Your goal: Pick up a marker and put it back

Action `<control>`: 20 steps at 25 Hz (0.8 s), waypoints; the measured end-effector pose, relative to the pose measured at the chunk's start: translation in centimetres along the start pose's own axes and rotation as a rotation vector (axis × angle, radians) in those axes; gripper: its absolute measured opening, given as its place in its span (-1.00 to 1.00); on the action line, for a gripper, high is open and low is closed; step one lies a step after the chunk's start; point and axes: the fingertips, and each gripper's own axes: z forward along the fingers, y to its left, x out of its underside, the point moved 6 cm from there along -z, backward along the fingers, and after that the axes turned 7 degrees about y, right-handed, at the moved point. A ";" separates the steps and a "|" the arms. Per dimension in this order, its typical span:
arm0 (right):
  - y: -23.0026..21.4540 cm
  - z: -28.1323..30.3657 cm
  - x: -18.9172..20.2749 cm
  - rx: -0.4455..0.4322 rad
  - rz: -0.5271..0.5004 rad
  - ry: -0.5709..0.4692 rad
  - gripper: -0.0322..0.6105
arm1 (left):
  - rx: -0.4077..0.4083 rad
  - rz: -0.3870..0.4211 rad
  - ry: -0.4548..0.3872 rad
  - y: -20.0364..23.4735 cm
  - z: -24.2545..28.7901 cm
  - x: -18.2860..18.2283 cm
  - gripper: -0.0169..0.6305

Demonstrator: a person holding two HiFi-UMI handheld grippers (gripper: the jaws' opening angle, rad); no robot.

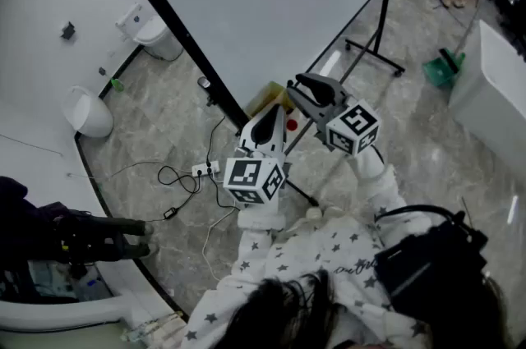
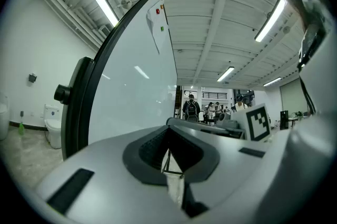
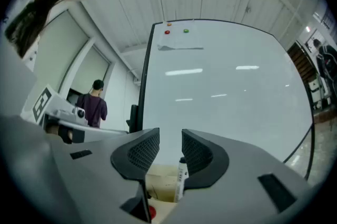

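Note:
A white marker [image 3: 182, 179] with a black cap stands upright in a tan cardboard box [image 3: 160, 186] at the foot of the whiteboard [image 3: 226, 86]. My right gripper [image 3: 170, 144] is open just above it; the marker shows below the gap, partly hidden behind the right pad, and nothing is between the pads. In the head view the right gripper [image 1: 297, 89] hangs over the box [image 1: 265, 98]. My left gripper [image 1: 271, 111] is beside it, pointing at the board. In the left gripper view its tips [image 2: 168, 136] meet, holding nothing.
A red round thing [image 3: 151, 212] lies by the box. The whiteboard's black stand [image 1: 374, 52] has feet on the marble floor. Cables and a power strip [image 1: 201, 169] lie at the left. A toilet [image 1: 152, 31] stands far left. A person [image 3: 92, 107] stands behind the board.

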 end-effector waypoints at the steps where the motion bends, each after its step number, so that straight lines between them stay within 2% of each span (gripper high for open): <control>1: -0.3 0.3 0.5 0.002 0.000 0.020 -0.51 | -0.003 -0.001 0.002 0.1 0.1 -0.1 -0.94; 4: -1.1 1.1 2.2 0.007 0.015 0.074 -0.36 | -0.013 -0.003 0.011 0.4 0.1 -0.1 -0.94; 13: -2.5 3.8 6.4 -0.008 0.046 0.188 -0.36 | -0.076 -0.032 0.050 2.0 1.2 0.7 -0.94; 20: -2.0 4.7 7.7 -0.033 0.013 0.248 -0.37 | -0.086 -0.068 0.066 2.2 1.9 2.2 -0.94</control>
